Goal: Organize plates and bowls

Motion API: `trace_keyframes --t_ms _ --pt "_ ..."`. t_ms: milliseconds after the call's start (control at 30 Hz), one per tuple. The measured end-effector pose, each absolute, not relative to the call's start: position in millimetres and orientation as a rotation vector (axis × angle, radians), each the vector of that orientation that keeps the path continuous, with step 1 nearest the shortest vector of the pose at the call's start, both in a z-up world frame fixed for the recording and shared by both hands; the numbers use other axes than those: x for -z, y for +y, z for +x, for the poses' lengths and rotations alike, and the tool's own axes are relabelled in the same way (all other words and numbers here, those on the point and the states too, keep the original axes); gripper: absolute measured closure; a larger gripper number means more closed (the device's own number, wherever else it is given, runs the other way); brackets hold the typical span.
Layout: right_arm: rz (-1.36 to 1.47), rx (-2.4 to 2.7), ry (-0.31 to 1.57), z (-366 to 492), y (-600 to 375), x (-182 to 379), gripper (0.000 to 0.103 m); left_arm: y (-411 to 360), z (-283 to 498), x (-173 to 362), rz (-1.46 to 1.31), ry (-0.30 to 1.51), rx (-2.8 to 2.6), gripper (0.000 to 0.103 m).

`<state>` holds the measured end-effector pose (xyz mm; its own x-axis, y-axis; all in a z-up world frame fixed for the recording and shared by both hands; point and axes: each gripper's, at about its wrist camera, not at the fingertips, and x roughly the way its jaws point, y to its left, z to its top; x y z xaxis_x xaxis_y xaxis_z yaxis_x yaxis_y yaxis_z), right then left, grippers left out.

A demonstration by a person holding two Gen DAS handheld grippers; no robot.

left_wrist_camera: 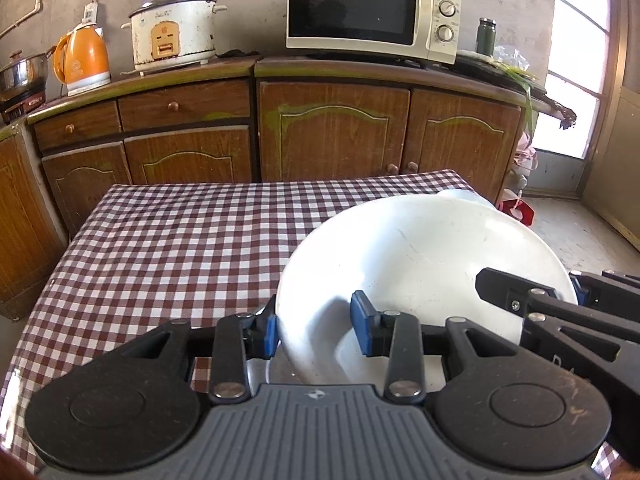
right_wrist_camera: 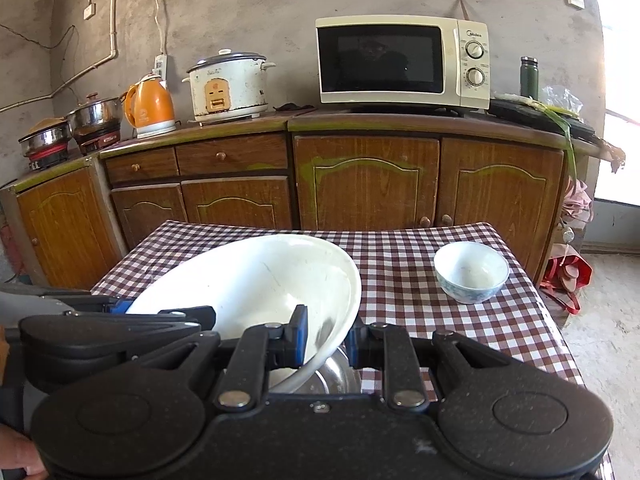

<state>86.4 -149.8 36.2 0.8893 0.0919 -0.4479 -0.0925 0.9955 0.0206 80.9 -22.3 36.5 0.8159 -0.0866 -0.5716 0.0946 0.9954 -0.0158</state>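
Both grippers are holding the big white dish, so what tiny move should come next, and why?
Probably lower the big white dish gently. The left hand-held gripper and right hand-held gripper each pinch its rim, it hangs tilted, and a metal bowl shows just beneath it.

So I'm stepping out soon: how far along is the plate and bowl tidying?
Nothing looks finished yet. In hand: both the left gripper and the right gripper clamp the rim of the large white bowl, held tilted above a steel dish that shows beneath it. Left: the small patterned bowl stands alone on the checked tablecloth.
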Motion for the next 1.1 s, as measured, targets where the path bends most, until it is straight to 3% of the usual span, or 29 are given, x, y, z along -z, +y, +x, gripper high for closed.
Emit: trace_keyframes --t_ms 1100 --pt "0.023 -0.033 0.471 48 -178 -26 0.078 -46 64 -24 0.016 0.629 0.174 0.065"
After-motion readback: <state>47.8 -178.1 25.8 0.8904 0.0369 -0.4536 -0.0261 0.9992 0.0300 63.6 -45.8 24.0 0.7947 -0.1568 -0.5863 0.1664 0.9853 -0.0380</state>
